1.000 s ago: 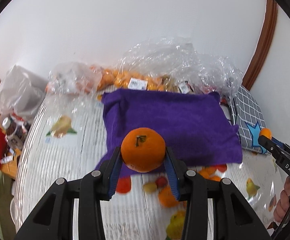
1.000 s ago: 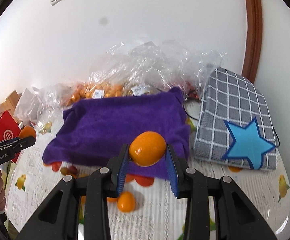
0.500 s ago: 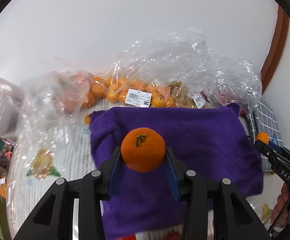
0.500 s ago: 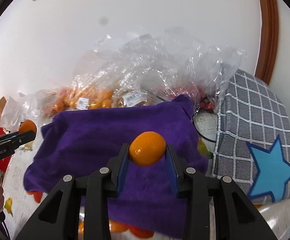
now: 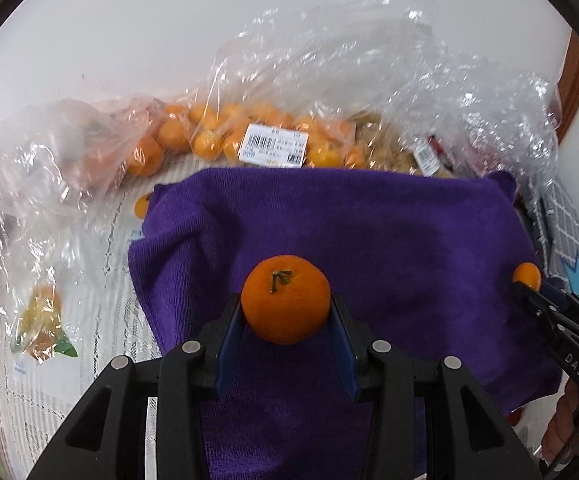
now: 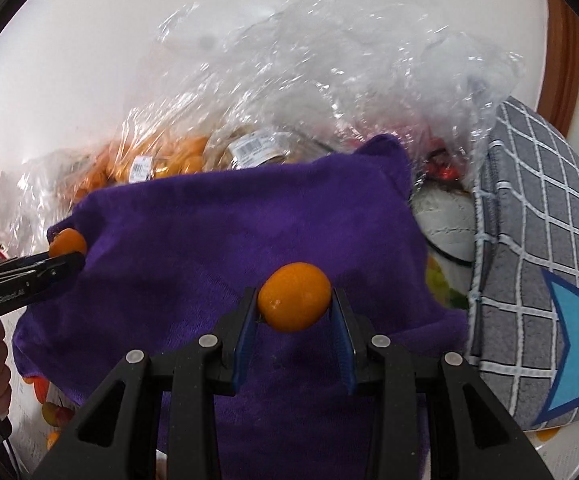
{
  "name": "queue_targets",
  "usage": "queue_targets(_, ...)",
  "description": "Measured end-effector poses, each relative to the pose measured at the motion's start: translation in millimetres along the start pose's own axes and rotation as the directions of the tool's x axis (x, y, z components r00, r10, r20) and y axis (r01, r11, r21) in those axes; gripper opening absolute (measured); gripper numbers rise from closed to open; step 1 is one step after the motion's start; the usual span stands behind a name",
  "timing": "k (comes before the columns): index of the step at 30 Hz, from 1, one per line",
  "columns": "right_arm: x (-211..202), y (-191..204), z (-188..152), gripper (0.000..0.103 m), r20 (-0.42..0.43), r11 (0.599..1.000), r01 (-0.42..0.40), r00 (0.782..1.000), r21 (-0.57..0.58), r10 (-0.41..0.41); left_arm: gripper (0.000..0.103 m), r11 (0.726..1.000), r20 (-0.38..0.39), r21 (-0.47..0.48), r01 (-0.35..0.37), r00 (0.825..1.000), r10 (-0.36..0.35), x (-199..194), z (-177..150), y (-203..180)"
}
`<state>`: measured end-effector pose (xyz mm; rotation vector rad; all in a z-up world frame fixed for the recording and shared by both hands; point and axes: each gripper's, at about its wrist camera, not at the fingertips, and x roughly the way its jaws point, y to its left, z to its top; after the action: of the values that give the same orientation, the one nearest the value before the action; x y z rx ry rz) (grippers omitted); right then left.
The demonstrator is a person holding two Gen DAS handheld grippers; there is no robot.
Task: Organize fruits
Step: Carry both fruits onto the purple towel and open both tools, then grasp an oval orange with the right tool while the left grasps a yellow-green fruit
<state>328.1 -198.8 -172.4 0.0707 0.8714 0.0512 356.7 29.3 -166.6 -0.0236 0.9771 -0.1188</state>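
You hold one mandarin [image 5: 285, 299] in the left gripper [image 5: 286, 322], with the jaws clamped on its two sides and the stem facing the camera, and a smaller orange fruit [image 6: 294, 297] in the right gripper [image 6: 294, 312], with the jaws clamped on it in the same way; both fruits hang above the purple towel [image 5: 389, 248], not touching it. The risk is that a round, smooth fruit slips out of the pads if you tilt the gripper or loosen it too early, and then it can roll over the towel to the edge and down to the striped tablecloth [image 5: 101, 280]. The smaller fruit is held only near its middle, so I judge it as the less safe one. If you squeeze harder, the soft peel may dent. The two grippers are also near each other over the towel, so they could bump when you lower them. Behind the towel the plastic bags [image 5: 273, 136] hold many more oranges, but the shiny film and the blur hide how many, and the labels cannot be read. How high the fruits are above the towel cannot be told. The grey checked cloth with a blue star [image 6: 549, 264] is cut off at the edge, and something red and white beside it is hard to identify.
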Motion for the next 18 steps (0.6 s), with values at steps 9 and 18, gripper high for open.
queue_targets(9,-13,7,0,0.061,0.024,1.0,0.002,1.0,-0.013,-0.002,0.055,0.998,-0.028,-0.009,-0.067,0.997,0.067,-2,-7,-1)
queue_targets(18,-79,15,-15,0.072,0.08,0.999,0.049,0.996,0.011,-0.05,0.062,0.997,0.034,-0.031,-0.065,0.997,0.066,-82,-39,-8)
